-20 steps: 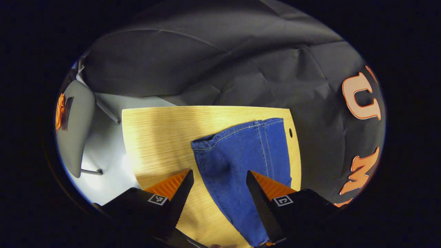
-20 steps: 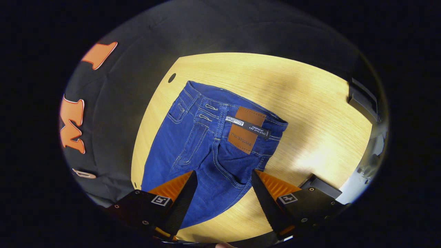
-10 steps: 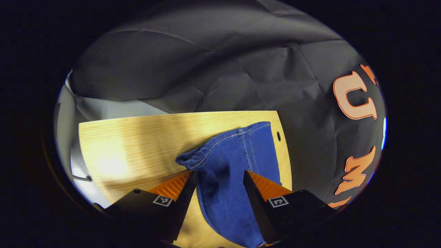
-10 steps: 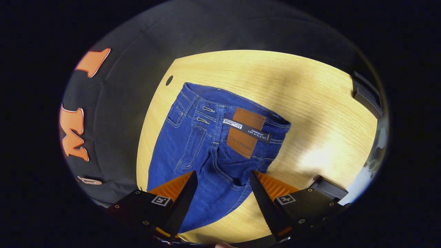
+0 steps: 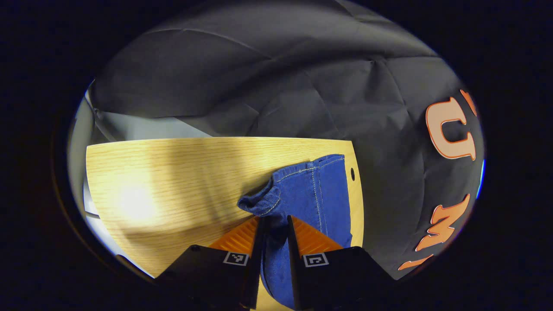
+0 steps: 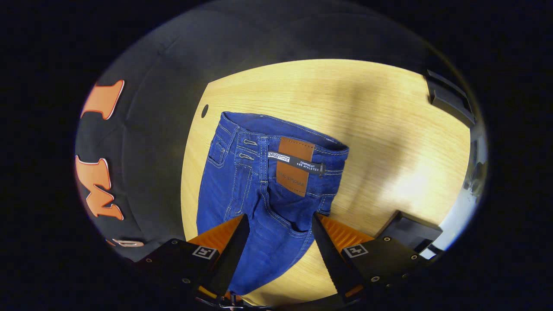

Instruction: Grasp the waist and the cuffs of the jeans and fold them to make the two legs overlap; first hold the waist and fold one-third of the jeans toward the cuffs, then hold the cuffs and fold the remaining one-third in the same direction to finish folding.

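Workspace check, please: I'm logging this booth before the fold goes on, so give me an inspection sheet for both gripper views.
Surface: light wooden table, with a small hole near one edge.
Job's things: blue jeans lying flat; cuff end bunched, waist with a brown patch.
Clutter: dark box-like object at the table's edge.
Grippers: left tool pinching the leg fabric; right tool open over the seat area.
Cables: nothing seen.
Surroundings: black cloth wall.
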Demonstrator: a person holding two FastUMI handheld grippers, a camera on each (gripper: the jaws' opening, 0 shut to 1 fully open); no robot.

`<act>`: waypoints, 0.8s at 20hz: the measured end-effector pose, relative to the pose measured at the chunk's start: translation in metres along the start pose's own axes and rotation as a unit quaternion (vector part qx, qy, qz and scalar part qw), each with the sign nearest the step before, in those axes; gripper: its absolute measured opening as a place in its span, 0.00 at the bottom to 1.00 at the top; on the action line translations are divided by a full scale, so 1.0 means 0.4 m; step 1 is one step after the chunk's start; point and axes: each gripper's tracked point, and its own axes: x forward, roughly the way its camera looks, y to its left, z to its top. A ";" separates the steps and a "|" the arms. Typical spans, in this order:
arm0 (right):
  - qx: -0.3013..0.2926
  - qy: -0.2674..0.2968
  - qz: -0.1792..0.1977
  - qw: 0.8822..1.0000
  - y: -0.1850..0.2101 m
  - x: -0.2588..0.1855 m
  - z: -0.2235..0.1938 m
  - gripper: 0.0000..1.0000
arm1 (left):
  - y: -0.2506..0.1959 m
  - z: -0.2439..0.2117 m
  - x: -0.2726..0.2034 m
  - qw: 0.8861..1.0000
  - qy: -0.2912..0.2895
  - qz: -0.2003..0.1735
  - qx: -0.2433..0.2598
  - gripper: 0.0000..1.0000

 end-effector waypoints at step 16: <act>0.015 -0.024 -0.015 0.999 0.045 0.092 0.028 0.20 | -0.013 -0.027 0.036 0.998 0.012 0.038 0.041 0.04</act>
